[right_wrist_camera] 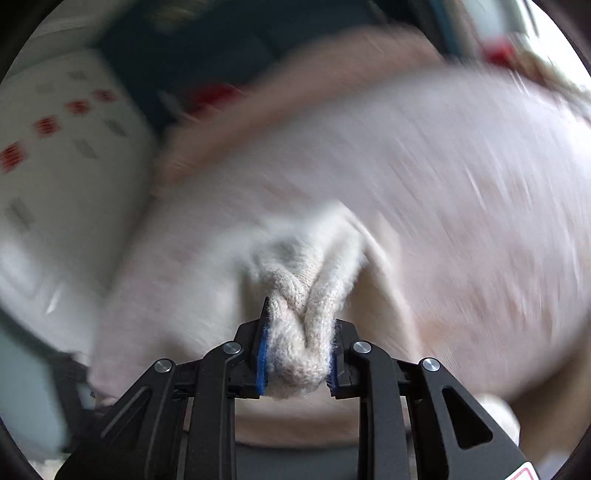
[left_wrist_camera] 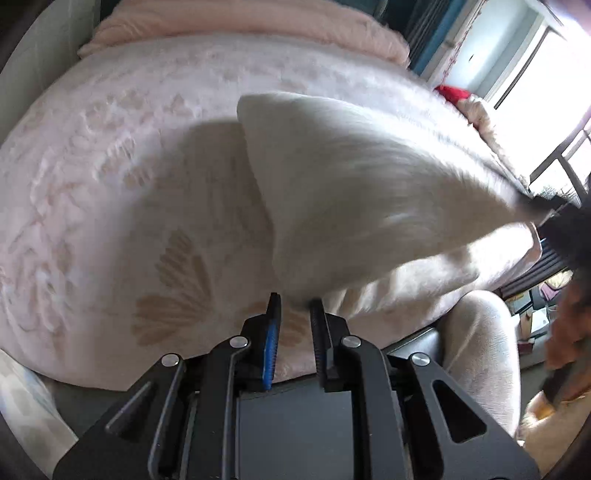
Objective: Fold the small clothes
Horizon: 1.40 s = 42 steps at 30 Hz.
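The bed (left_wrist_camera: 110, 184), covered in a pale pink embossed spread, is the thing to steer by here. Above its middle a small cream-white fuzzy garment (left_wrist_camera: 369, 192) hangs stretched in the air, lifted clear of the spread and casting a soft shadow on it toward the bed's near edge. The right gripper (right_wrist_camera: 297, 325) is clenched on one bunched end of that garment: in its own wrist view the knitted fabric is squeezed into a thick twisted wad between the two blue-edged pads, which press on it from both sides, and the rest of it trails off over the bed in heavy blur. The left gripper (left_wrist_camera: 295, 310) hovers at the bed's near edge, just under the lower corner of the garment; its jaws stand close together with a narrow gap showing between them, and I cannot tell whether the corner is pinched there or only hangs just beyond the tips. At the far end of the bed lies a folded pink blanket (left_wrist_camera: 240, 22). Off the bed's right corner something red (left_wrist_camera: 452, 94) sits near a bright window (left_wrist_camera: 535, 74). Beside the bed's near right edge a person's leg in light fleecy trousers (left_wrist_camera: 480, 350) is visible. In the right wrist view a white pillow with red and grey marks (right_wrist_camera: 66, 147) lies to the left of the bed, though blurred.
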Available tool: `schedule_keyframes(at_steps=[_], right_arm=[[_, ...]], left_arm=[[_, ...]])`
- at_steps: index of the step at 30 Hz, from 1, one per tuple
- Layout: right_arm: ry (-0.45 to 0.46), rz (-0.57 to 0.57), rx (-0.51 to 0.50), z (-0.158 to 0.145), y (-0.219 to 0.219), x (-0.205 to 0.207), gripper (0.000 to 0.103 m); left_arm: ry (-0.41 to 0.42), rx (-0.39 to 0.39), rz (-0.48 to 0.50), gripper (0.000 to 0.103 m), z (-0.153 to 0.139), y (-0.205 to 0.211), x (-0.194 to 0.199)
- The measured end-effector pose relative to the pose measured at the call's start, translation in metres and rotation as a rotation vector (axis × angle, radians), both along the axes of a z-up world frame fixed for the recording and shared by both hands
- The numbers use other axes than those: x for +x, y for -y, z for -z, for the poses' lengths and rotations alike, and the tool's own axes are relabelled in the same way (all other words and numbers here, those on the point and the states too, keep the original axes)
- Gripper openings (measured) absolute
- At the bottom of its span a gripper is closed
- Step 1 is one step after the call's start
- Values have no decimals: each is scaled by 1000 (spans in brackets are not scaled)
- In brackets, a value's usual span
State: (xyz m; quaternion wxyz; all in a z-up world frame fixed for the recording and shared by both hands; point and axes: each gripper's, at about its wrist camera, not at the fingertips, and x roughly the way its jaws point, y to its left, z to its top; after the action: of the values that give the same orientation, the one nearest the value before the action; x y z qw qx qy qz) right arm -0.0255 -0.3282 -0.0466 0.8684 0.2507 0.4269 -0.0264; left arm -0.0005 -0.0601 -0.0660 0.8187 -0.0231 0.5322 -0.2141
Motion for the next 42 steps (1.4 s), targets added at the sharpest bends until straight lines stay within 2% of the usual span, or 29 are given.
schedule_keyframes(at_steps=[2, 3, 6, 9, 10, 11, 15, 19, 20, 21, 22, 23, 25, 27, 28, 31, 33, 34, 35, 38, 40, 42], right_arm=[[-108, 21, 59, 44, 12, -2, 23], [-83, 32, 95, 46, 14, -8, 24], [-62, 39, 83, 29, 13, -8, 36], [-34, 30, 14, 6, 11, -3, 51], [-16, 36, 12, 0, 15, 0, 60], [5, 46, 21, -7, 22, 5, 62], [30, 49, 34, -20, 34, 29, 62], [-45, -15, 21, -7, 18, 71, 62], [-88, -33, 14, 6, 12, 82, 53], [-110, -46, 5, 13, 9, 88, 35], [-129, -63, -12, 15, 4, 93, 10], [-105, -54, -18, 10, 3, 92, 9], [42, -28, -9, -22, 7, 77, 9], [106, 1, -25, -36, 13, 64, 8], [98, 12, -27, -28, 19, 63, 9], [-161, -41, -58, 36, 27, 83, 12], [-93, -15, -56, 23, 26, 71, 14], [-58, 5, -56, 8, 24, 64, 20], [2, 19, -64, -14, 18, 55, 20], [119, -103, -113, -65, -21, 44, 20], [134, -203, -107, -77, -47, 44, 19], [117, -306, -101, -73, -81, 48, 18]], left_arm=[[-18, 15, -1, 15, 8, 4, -1], [-15, 30, 6, 16, 9, 5, -3], [6, 54, 16, 16, 3, 3, -8], [15, 39, -1, 17, -7, -3, -11], [16, 30, -4, 17, -10, -6, -11], [20, 13, -12, 19, -15, -9, -11], [44, -5, -32, 35, -25, -9, -10], [52, 17, -25, 35, -25, 1, -7], [54, 23, -24, 35, -24, 2, -6], [54, 33, -21, 35, -22, 3, -5], [53, 37, -18, 35, -21, 4, -5], [53, 40, -18, 35, -21, 4, -4], [53, 42, -16, 35, -21, 4, -4], [49, 45, -14, 37, -18, 4, -3], [43, 44, -15, 37, -16, 5, -2], [19, 45, -16, 37, -9, 9, 1], [22, 45, -9, 35, -11, 9, -1], [27, 48, -7, 37, -14, 8, -3], [24, 51, -9, 41, -17, 5, -5], [25, 28, -29, 47, -25, -7, -11], [27, 21, -60, 49, -30, -17, -12], [32, 11, -97, 49, -36, -27, -13]])
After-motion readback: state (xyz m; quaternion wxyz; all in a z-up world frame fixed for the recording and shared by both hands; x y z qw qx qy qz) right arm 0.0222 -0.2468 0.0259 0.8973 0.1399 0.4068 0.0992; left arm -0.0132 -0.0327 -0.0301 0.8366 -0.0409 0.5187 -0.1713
